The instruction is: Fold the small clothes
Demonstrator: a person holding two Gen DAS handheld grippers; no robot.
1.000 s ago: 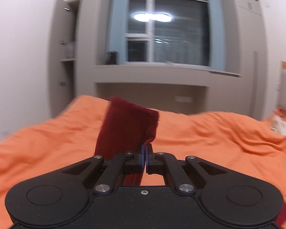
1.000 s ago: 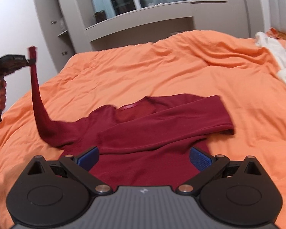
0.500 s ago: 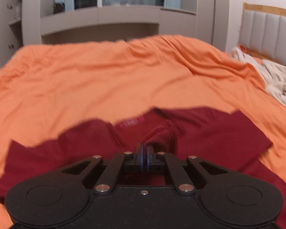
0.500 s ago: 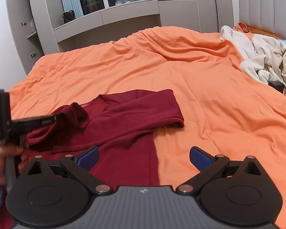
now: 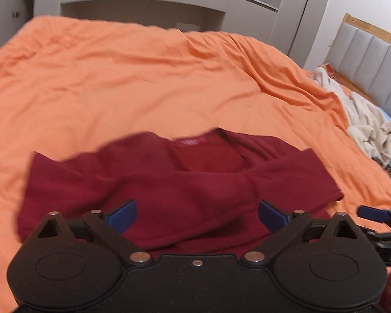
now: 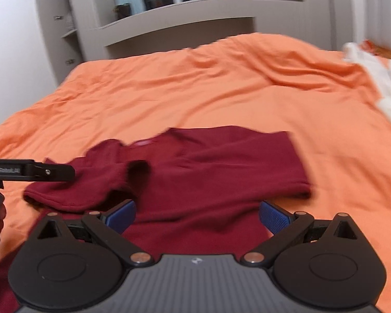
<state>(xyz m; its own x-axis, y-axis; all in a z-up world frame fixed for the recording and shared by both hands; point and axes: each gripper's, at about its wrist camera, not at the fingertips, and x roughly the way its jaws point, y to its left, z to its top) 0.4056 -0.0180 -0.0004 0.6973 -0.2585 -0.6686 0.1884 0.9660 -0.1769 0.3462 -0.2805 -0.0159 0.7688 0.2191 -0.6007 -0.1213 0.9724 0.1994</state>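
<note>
Left wrist view: red shirt (image 5: 185, 190) on orange bedsheet (image 5: 117, 83).
Both sleeves lie folded across it; left gripper (image 5: 196, 212) and right gripper (image 6: 197, 215) hover wide apart, holding nothing.

The left gripper (image 5: 196, 212), clamped on the sleeve (image 6: 91, 182) a second ago and half a second ago, now has its jaws spread wide with nothing between them. The sleeve, first lifted high above the bed, then carried over the shirt (image 5: 185, 182), now lies dropped across the shirt's chest, its cuff rumpled. The right gripper (image 6: 196, 215) has swung back so the shirt sits centred ahead of it instead of off to the left.
</note>
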